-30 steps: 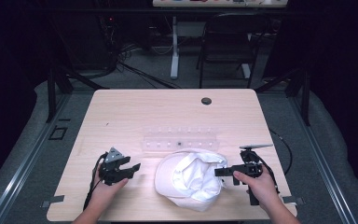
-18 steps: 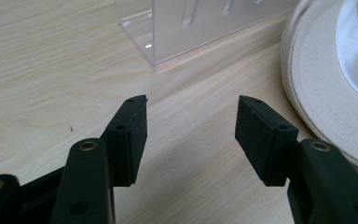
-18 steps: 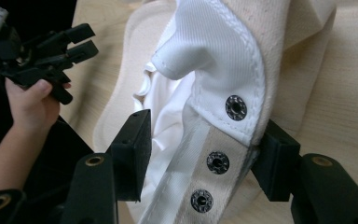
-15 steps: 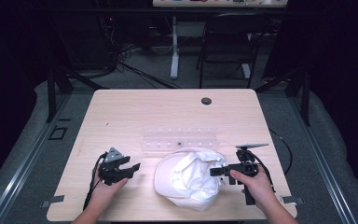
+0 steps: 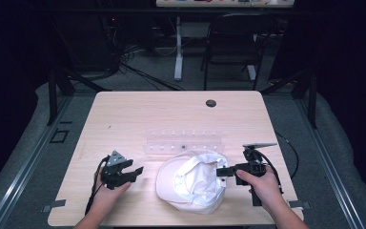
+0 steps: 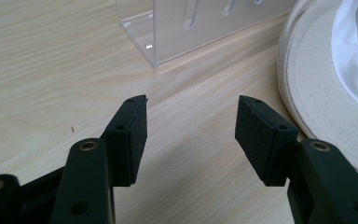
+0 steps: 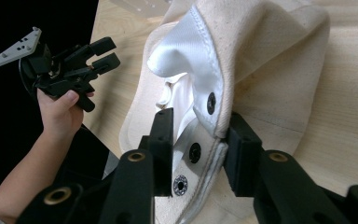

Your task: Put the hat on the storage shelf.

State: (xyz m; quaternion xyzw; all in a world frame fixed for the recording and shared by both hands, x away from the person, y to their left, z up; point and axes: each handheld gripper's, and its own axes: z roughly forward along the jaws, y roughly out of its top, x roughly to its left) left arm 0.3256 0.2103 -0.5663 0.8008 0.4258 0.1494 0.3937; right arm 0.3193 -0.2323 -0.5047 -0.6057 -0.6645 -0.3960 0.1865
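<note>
A cream hat (image 5: 190,183) with white lining lies upside down near the table's front edge. My right gripper (image 5: 220,171) is at its right side. In the right gripper view, the jaws (image 7: 200,121) have just been closing. They now pinch a raised fold of the hat's edge (image 7: 270,60), which carries dark snap buttons (image 7: 195,151). My left gripper (image 5: 136,171) rests open on the table to the left of the hat, with nothing between its pads (image 6: 192,107). The hat's brim (image 6: 326,88) lies just beyond its right jaw. That gripper (image 7: 107,51) also appears in the right gripper view, held in a hand.
A clear acrylic rack (image 5: 183,142) with slots stands just behind the hat, and its corner (image 6: 200,23) is in front of the left gripper. A black grommet (image 5: 211,103) sits at the table's far edge (image 5: 171,93). A chair (image 5: 228,43) stands beyond the table.
My right gripper has shifted left onto the hat's edge, and its jaws have narrowed from wide open to a pinch on the fabric. The left gripper has stayed put.
</note>
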